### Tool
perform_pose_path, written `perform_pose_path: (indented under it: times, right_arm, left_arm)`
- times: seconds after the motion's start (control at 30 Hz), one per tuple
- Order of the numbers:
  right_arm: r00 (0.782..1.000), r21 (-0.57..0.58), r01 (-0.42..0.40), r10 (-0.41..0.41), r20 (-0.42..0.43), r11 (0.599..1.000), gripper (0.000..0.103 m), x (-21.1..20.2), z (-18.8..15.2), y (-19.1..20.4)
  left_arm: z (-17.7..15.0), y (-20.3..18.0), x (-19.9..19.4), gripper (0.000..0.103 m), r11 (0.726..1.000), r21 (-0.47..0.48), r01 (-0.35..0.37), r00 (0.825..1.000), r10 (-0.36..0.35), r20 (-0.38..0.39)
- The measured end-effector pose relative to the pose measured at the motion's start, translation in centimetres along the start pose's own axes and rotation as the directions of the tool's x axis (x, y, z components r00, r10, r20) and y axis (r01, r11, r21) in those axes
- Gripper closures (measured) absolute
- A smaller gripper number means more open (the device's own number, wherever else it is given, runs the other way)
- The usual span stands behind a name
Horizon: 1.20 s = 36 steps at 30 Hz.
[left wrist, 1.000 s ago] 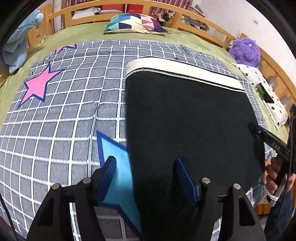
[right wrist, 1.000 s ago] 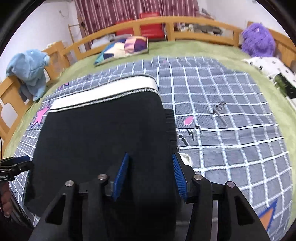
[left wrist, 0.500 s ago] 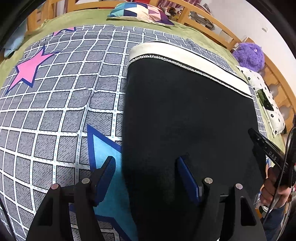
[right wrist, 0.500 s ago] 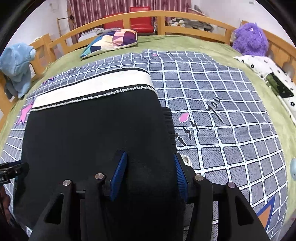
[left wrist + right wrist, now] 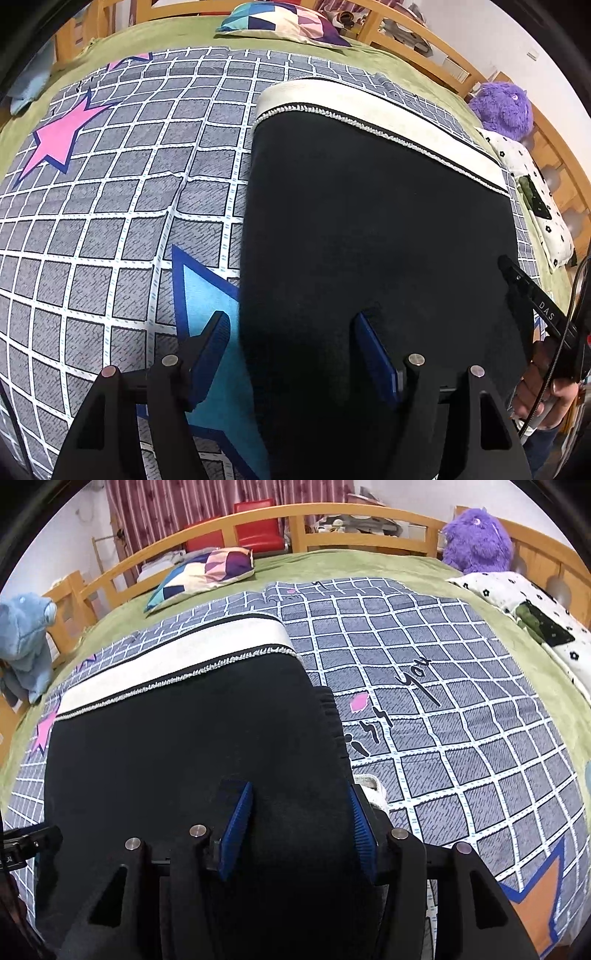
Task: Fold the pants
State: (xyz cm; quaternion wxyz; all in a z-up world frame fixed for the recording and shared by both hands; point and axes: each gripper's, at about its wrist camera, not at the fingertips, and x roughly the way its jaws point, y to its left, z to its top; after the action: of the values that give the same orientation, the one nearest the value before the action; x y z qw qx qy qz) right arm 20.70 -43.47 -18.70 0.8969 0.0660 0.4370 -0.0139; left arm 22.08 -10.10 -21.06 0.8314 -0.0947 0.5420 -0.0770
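Black pants (image 5: 369, 221) with a white waistband (image 5: 369, 110) lie flat and folded on the checked blanket (image 5: 110, 206). My left gripper (image 5: 291, 347) stands open astride the pants' near left edge: one finger is over the blue star, the other over black cloth. In the right wrist view my right gripper (image 5: 299, 819) is open too, low over the near right edge of the pants (image 5: 184, 746), with black cloth between its blue pads. The white waistband (image 5: 166, 664) lies at the far end. The right gripper (image 5: 532, 295) also shows at the pants' right side, held by a hand (image 5: 543, 391).
The blanket covers a green bed (image 5: 369, 561) with wooden rails (image 5: 332, 513). A patterned pillow (image 5: 207, 572), a purple plush toy (image 5: 476, 542), a blue plush toy (image 5: 26, 642) and a white flowered cushion (image 5: 517, 602) lie around the edges.
The left gripper has sunk closer to the pants' near left edge and tipped further down. The right gripper has rolled slightly but kept its place. Both stay open.
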Motion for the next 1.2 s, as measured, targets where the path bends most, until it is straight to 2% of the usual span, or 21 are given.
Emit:
perform_pose_path:
  times: [0.3,0.4,0.47,0.6,0.73,0.8,1.2]
  right_arm:
    - [0.999,0.000,-0.007,0.007,0.041,1.000,0.053,-0.1,-0.6,0.3]
    - [0.997,-0.102,0.065,-0.061,0.036,0.993,0.051,-0.2,-0.3,1.9]
    - [0.991,-0.184,0.136,-0.131,0.040,0.974,0.051,-0.1,-0.2,3.3]
    - [0.961,-0.309,0.276,-0.268,0.067,0.910,0.051,0.1,-0.3,6.0]
    - [0.936,-0.356,0.352,-0.337,0.104,0.866,0.052,0.2,-0.7,7.2]
    - [0.929,-0.366,0.368,-0.352,0.112,0.855,0.054,0.2,-0.8,7.4]
    - [0.928,-0.366,0.369,-0.359,0.099,0.854,0.054,0.2,-0.7,7.5]
  left_arm:
    - [0.0,-0.5,0.1,0.034,1.000,0.015,-0.014,1.000,0.014,0.013]
    - [-0.1,-0.7,0.2,0.034,1.000,0.009,-0.014,1.000,0.014,0.013]
    - [-0.1,-0.7,0.2,0.034,1.000,0.003,-0.012,1.000,0.012,0.012]
    - [-0.2,-0.3,0.2,0.034,1.000,-0.013,-0.003,1.000,0.003,0.011]
    - [-0.3,-0.2,0.3,0.034,1.000,-0.024,0.007,1.000,-0.007,0.009]
    - [-0.3,-0.1,0.2,0.034,1.000,-0.026,0.009,1.000,-0.009,0.009]
    - [-0.5,-0.1,0.1,0.034,0.999,-0.032,0.027,1.000,-0.027,0.005]
